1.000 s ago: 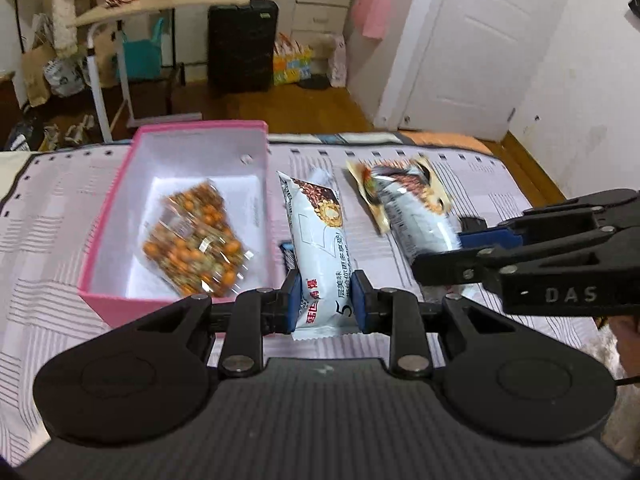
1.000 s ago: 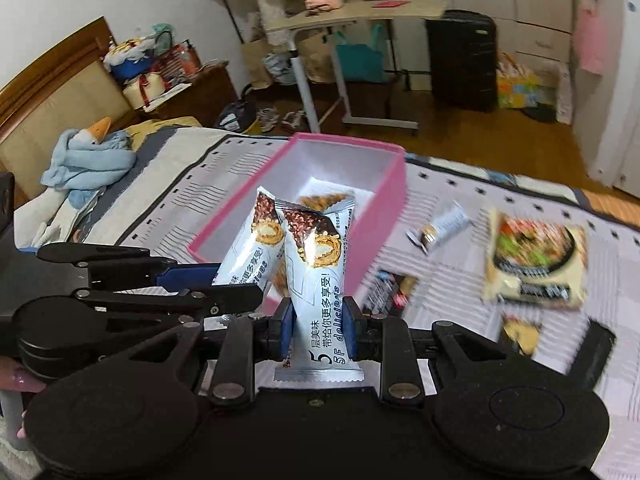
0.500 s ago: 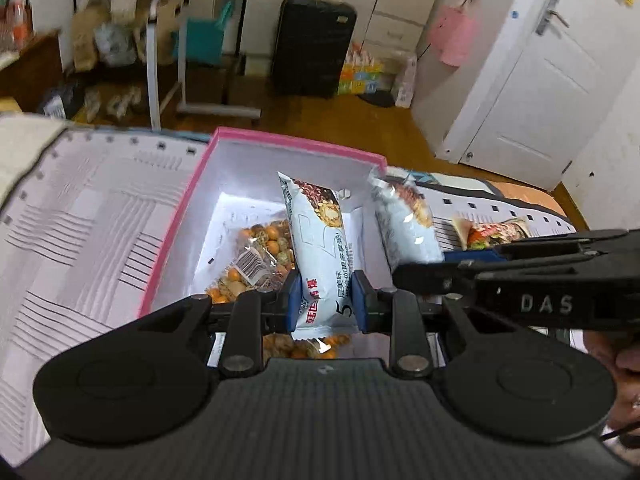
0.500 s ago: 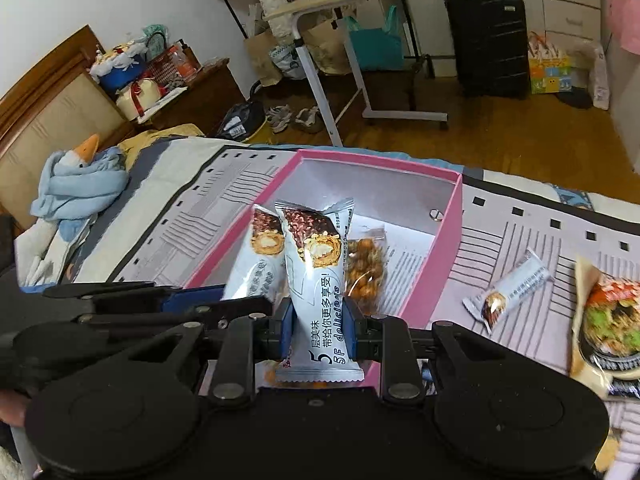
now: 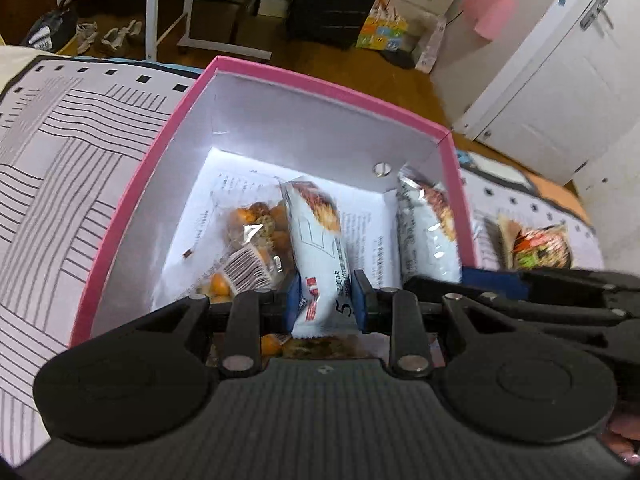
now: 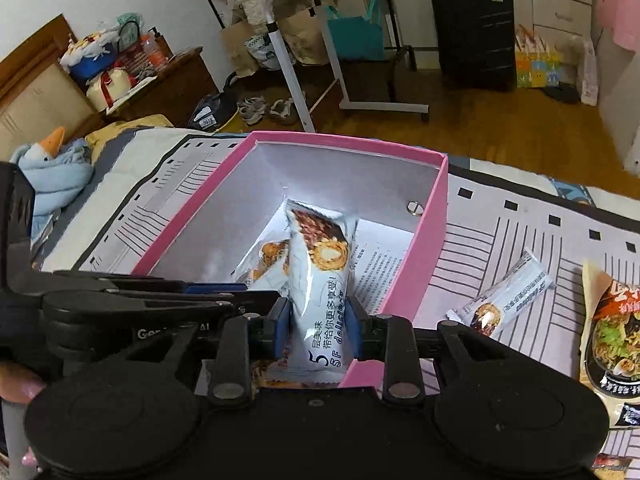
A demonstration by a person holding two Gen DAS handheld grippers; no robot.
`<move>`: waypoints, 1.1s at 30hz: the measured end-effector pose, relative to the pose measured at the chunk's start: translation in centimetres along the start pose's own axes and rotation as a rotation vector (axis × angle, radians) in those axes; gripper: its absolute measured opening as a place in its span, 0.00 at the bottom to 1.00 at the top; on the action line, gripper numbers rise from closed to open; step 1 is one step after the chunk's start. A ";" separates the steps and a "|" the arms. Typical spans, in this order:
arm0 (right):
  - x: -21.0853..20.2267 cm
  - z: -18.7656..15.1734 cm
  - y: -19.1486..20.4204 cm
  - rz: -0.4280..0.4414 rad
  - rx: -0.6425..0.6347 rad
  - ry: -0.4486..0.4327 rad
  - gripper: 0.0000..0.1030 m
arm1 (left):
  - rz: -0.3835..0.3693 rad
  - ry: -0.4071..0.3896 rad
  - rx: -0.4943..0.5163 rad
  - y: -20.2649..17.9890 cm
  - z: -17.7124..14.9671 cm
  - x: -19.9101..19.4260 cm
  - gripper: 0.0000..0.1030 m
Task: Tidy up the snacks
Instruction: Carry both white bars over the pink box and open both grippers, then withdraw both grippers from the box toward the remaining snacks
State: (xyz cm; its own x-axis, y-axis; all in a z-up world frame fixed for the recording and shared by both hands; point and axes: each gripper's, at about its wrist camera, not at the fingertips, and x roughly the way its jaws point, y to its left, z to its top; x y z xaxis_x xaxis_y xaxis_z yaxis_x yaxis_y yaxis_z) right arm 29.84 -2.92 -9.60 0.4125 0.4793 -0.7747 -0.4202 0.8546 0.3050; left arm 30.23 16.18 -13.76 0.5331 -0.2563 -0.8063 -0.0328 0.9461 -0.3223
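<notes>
Bed with line-patterned sheet carries open pink cardboard box, white inside. Clear bag of orange nuts lies on box floor. Left gripper inside box, jaws parting, white snack bar between pads. Right gripper at box's near right, jaws parting around second white snack bar. Small white bar on sheet, right of box.

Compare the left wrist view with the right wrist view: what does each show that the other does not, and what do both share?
Only the left wrist view shows the white door. Only the right wrist view shows the loose bar on the bedspread and the blue goose toy. Both show the pink box and a white snack bar between each gripper's opening jaws: left gripper, right gripper.
</notes>
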 end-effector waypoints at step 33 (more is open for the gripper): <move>-22.9 -10.8 -6.6 -0.164 -0.100 -0.287 0.88 | -0.071 -0.148 0.460 -17.3 -6.8 -17.8 0.73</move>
State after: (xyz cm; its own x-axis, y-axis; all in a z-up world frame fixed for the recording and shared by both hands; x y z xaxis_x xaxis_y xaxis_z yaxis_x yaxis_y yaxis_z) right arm 14.40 -21.73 0.16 0.6854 0.3863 -0.6172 -0.4013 0.9077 0.1224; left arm 15.56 3.01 2.81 0.6363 -0.3236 -0.7003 0.3668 0.9255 -0.0944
